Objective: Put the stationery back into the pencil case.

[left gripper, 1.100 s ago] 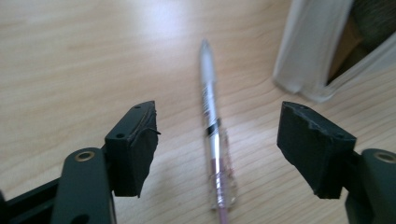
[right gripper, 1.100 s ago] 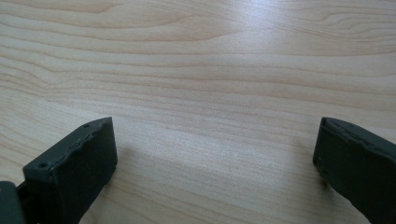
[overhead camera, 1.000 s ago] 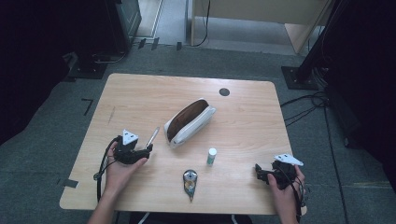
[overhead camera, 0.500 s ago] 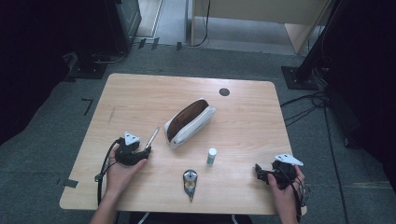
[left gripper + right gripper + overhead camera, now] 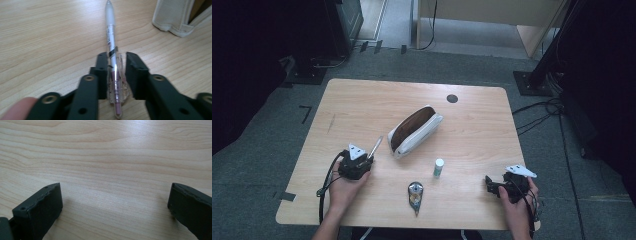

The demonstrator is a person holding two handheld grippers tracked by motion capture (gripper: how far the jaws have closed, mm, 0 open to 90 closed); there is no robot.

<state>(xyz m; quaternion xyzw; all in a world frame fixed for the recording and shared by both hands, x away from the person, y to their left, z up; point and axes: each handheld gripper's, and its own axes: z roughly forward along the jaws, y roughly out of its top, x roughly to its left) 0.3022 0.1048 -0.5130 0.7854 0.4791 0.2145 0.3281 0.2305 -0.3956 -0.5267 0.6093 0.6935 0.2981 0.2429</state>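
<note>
From the high view, the wooden bench carries an open pencil pouch at its middle, lying slantwise with its dark mouth upward. Everything else sits on the person's side of that pouch. A pen lies just beside the pouch's near-left end, and the left hand-held gripper sits at the pen's near end, held by the person's left hand. A small white-capped tube stands upright near the pouch's near-right side. A round metal piece with a pointed end lies flat farther toward the person from the pouch. The right hand-held gripper rests well apart from the pouch, at the near-right corner of the bench, in the person's right hand.

In the left gripper view, the pen runs straight away between the two black jaws, its frosted cap end pointing out ahead and its clear barrel sitting in the gap. The jaws have just been closing — the left one meets the barrel, while the right one stands just beside the clear clip with a thin sliver still visible, so a firm squeeze cannot be confirmed. A corner of the pouch lies beyond the pen's far end, to one side.

In the right gripper view, the jaws stand wide apart over bare wood grain — nothing between them.
</note>
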